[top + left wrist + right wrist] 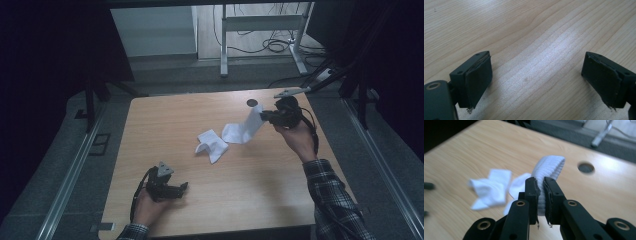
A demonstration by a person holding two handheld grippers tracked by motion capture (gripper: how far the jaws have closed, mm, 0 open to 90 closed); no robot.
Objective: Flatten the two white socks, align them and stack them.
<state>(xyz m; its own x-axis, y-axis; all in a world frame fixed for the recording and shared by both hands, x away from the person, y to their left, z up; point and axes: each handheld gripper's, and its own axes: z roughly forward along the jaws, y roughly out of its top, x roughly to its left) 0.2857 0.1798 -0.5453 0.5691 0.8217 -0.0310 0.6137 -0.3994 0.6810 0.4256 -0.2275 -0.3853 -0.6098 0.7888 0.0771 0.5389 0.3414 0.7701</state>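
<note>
Two white socks are on the wooden table (240, 175). My right gripper (265, 116) is shut on the ribbed cuff of one white sock (246, 127) and holds that end up, while its foot trails down to the table. In the right gripper view the cuff (549, 166) sticks out above the pinched jaws of the right gripper (541, 195). The other sock (211, 145) lies crumpled at the table's middle, blurred in the right gripper view (490, 188). My left gripper (181, 189) rests near the front left, open; in its own view the left gripper (536, 82) has bare wood between the jaws.
A round dark hole (252, 102) is in the tabletop near the back right, just behind the lifted sock. Beyond the table stand a metal desk frame (260, 30) and loose cables (272, 46) on the floor. Metal rails (70, 175) run along both sides.
</note>
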